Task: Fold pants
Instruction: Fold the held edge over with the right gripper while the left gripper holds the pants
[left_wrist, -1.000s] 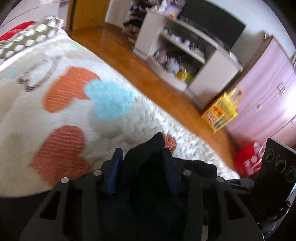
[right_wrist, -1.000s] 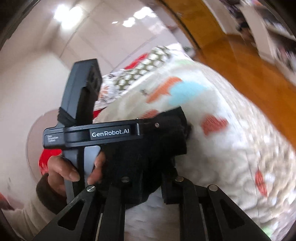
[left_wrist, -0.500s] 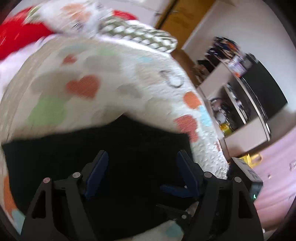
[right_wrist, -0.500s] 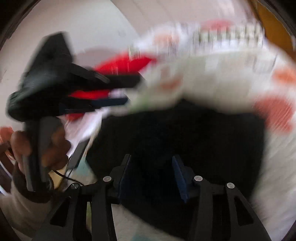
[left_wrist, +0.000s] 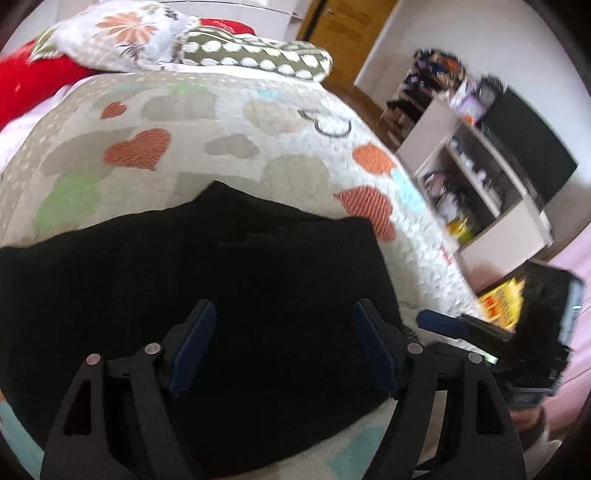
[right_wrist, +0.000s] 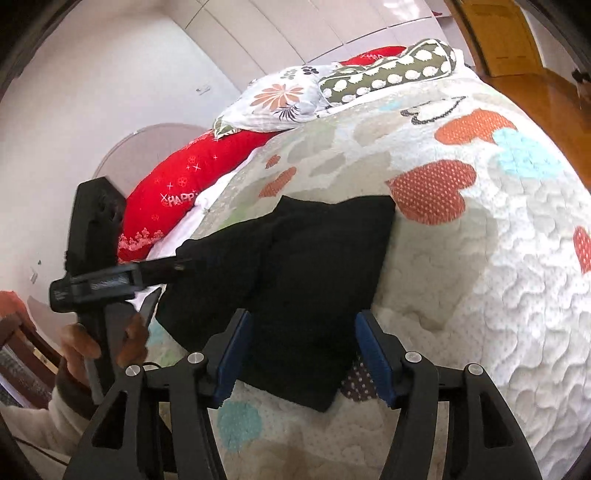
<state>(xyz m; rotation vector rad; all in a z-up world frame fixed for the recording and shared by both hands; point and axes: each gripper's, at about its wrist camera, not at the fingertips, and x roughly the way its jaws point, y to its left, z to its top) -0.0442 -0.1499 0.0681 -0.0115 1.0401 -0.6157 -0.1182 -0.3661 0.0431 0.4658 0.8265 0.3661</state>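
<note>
The black pants lie folded in a flat bundle on the heart-patterned bedspread. My left gripper hovers over their near edge, open, its blue pads wide apart and touching nothing. In the right wrist view the pants lie under my right gripper. Its jaws are opening and the pads stand clear of the cloth. A hand holds the left gripper at the pants' left edge.
A flowered pillow, a dotted pillow and a red cushion lie at the bed's head. To the right are the bed's edge, a wooden floor, a white shelf unit and a yellow bag.
Both grippers let go of the black pants and widened their jaws. The pants now lie folded on the bedspread, and both grippers have drawn back from them.
</note>
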